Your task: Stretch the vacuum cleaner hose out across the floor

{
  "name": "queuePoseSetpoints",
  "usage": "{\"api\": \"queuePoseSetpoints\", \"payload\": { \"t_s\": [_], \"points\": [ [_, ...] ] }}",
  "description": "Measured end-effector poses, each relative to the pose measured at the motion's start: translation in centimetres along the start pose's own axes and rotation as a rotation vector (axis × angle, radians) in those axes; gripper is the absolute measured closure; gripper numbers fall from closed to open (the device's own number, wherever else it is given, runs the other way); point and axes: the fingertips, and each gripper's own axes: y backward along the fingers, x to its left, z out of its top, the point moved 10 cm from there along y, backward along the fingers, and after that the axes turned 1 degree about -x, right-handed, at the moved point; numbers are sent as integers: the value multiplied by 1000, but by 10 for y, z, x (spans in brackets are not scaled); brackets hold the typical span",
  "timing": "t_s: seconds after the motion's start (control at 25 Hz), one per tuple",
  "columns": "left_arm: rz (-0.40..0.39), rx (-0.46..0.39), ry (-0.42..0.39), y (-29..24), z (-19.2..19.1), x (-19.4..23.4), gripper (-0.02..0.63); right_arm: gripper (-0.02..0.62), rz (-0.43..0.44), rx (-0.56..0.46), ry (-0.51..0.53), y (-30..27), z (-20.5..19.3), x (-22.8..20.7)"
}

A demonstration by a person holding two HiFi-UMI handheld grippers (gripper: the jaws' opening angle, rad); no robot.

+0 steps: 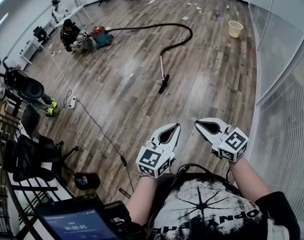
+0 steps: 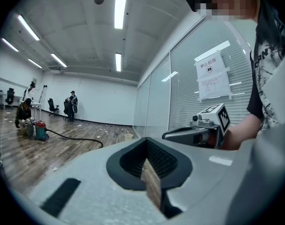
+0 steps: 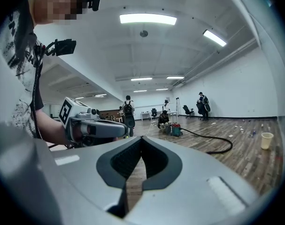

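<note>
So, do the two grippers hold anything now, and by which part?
Nothing is held. The left gripper and right gripper are shut and empty; the hose lies far off.

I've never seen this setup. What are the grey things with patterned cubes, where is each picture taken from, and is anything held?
No robot: a person holds a grey two-jaw gripper in each hand, each bearing a marker cube. The head view comes from a camera on the person's head, looking down: the left gripper and right gripper show at the bottom. The other two pictures come from a camera riding on each gripper, looking along its jaws. Both grippers' jaws are closed, with nothing between them. Far off on the brown wooden plank floor lies the curved black vacuum cleaner hose, ending in a black floor nozzle; its red and teal cleaner body sits by a crouching person. A pale yellow bucket stands farther right.
</note>
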Motion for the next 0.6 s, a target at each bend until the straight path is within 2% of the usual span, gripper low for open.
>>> {"api": "queuePoseSetpoints", "payload": {
  "t_s": [0.6],
  "points": [
    [48,-9,36,19,-7,9,606,591,28,-8,-27,-6,-8,3]
  ]
}}
